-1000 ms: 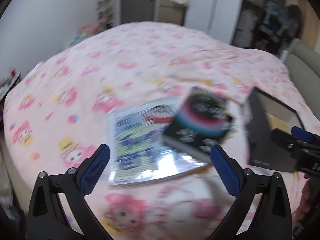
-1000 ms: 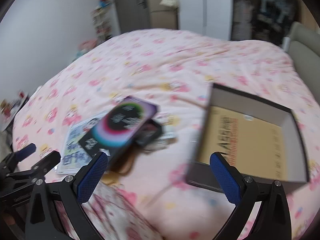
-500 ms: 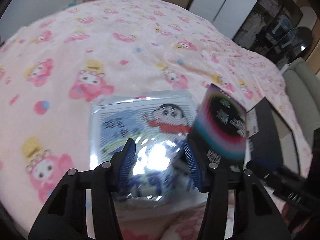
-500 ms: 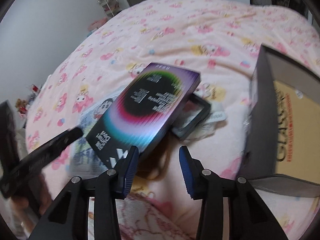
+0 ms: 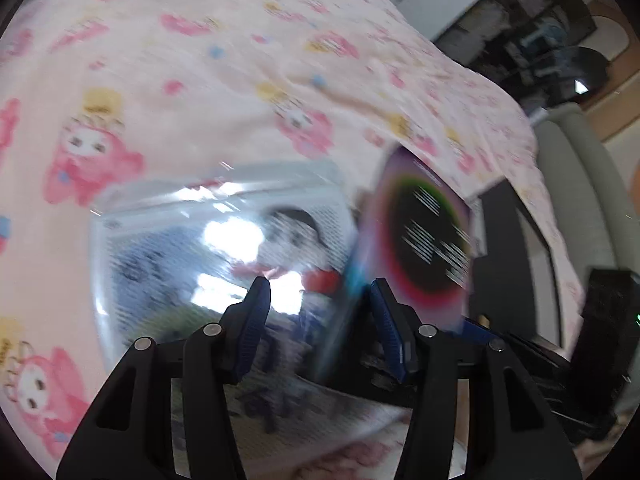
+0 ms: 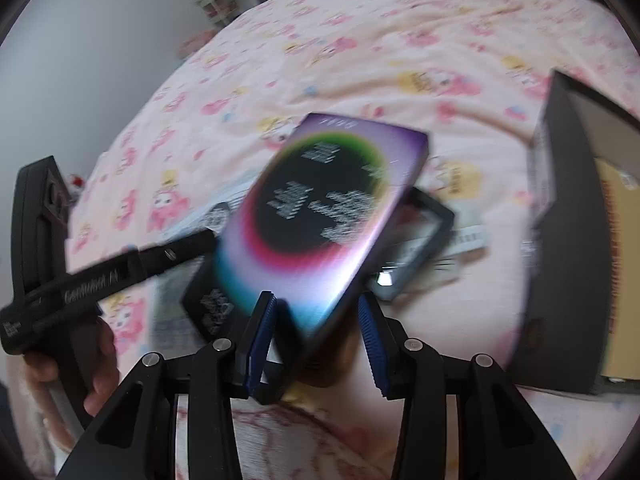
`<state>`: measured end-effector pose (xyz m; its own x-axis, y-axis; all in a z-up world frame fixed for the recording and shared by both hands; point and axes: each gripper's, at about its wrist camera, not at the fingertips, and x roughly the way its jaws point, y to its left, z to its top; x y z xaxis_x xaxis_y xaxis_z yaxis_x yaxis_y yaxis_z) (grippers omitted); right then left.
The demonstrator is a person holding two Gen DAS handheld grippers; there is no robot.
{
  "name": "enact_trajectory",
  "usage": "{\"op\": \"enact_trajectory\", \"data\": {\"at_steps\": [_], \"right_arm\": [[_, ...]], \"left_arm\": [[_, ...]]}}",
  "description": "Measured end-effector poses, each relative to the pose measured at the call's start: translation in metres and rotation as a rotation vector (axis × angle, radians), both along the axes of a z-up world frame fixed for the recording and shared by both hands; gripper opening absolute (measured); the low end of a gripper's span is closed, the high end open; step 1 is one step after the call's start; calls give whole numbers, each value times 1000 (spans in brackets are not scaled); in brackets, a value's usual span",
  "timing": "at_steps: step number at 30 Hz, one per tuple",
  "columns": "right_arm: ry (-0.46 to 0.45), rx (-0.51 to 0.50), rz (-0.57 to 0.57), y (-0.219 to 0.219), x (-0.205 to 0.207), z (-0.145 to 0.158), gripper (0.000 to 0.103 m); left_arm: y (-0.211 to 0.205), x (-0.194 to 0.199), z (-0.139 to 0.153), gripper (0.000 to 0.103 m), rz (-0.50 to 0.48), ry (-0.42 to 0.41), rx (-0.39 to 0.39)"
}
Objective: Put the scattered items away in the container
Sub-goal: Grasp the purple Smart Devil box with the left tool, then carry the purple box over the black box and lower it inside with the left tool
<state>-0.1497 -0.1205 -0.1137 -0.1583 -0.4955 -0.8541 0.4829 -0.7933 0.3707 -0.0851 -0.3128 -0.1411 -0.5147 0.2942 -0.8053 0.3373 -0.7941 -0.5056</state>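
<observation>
Glossy plastic sleeve [image 5: 208,240] catching glare, soft printed cotton bedspread [image 5: 200,80], shiny iridescent cardboard box [image 6: 320,216], matt dark container [image 6: 568,240].

**Black grippers, blue pads**

Both the left gripper [image 5: 320,312] and the right gripper [image 6: 316,328] have black plastic arms with triangular cut-outs, round silver screws at the joints and ribbed blue pads [image 6: 260,340]. White lettering, too blurred to read, runs along the left gripper's black body.

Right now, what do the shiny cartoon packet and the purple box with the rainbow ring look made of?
Cartoon packet: looks like clear glossy plastic film over printed paper, given the bright white glare patches. Purple box: probably coated cardboard with a smooth satin sheen; its straight edges and flat faces look rigid. Motion blur leaves both uncertain.
</observation>
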Motion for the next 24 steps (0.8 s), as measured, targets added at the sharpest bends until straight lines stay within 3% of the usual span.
{"op": "enact_trajectory", "data": {"at_steps": [2, 3, 8, 11, 14, 24], "right_arm": [[-53, -35, 59, -8, -5, -10, 48], [-59, -41, 55, -9, -6, -11, 47], [57, -58, 2, 5, 5, 18, 46], [85, -107, -29, 27, 10, 42, 46], [133, -123, -19, 50, 22, 61, 46], [244, -117, -145, 161, 42, 99, 46]], "left_arm": [[13, -1, 1, 62, -44, -6, -25], [17, -1, 4, 61, -37, -7, -43], [22, 6, 20, 57, -62, 9, 51], [38, 17, 43, 57, -110, 59, 88], [66, 26, 65, 55, -167, 100, 58], [176, 13, 99, 55, -349, 181, 128]]}}
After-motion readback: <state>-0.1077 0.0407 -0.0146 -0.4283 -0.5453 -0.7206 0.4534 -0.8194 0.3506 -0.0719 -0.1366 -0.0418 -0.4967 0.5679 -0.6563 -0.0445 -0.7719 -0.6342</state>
